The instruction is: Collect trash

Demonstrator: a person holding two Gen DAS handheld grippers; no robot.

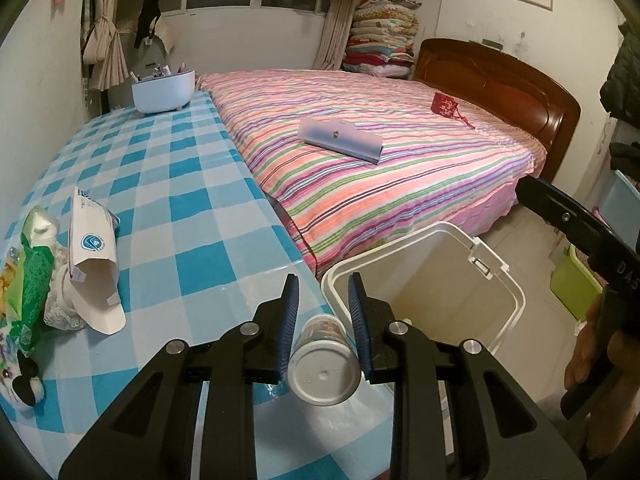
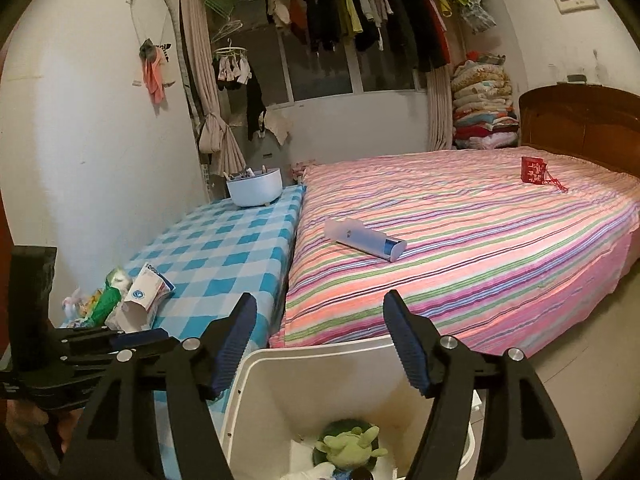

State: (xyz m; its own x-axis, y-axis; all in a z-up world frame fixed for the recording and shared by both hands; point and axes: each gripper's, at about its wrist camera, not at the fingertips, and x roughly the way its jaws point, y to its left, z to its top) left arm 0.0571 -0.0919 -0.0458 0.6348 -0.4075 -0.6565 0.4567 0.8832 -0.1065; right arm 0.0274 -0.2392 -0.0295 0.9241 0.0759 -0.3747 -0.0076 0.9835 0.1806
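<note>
My left gripper is shut on a small white plastic cup, held on its side over the table's right edge, beside the white trash bin. My right gripper is open and empty above the bin, which holds a green plush toy and some paper. On the blue checked table lie a torn white carton, a green wrapper and a small plush toy. The carton and wrapper also show in the right wrist view.
A bed with a striped cover adjoins the table, with a white-blue case and a red pouch on it. A pale blue bowl-shaped holder stands at the table's far end. Green and blue bins stand on the floor at right.
</note>
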